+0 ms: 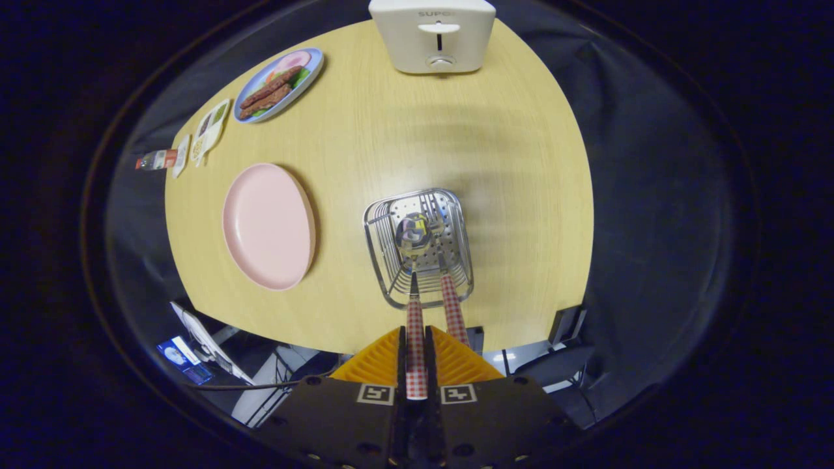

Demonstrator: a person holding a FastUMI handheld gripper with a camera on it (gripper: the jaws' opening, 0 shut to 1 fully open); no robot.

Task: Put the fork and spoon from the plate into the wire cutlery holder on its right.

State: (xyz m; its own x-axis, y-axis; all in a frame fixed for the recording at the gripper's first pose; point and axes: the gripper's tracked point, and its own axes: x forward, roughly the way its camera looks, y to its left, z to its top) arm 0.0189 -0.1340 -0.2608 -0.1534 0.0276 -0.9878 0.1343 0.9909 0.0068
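Observation:
I look down on a round wooden table. My gripper (416, 355) is shut on the checked handle of a spoon (414, 234), whose shiny bowl hangs inside the wire cutlery holder (384, 260) just ahead of the fingers. A second checked handle, the fork (452, 306), leans in the holder to the right of the spoon, with its head hidden among the wires. The pink plate (268, 225) lies left of the holder with nothing on it.
A white toaster (433, 34) stands at the table's far edge. A blue plate of food (279, 85) sits far left, with sauce packets (210, 128) and a small bottle (156, 159) near it. The table edge runs just below the holder.

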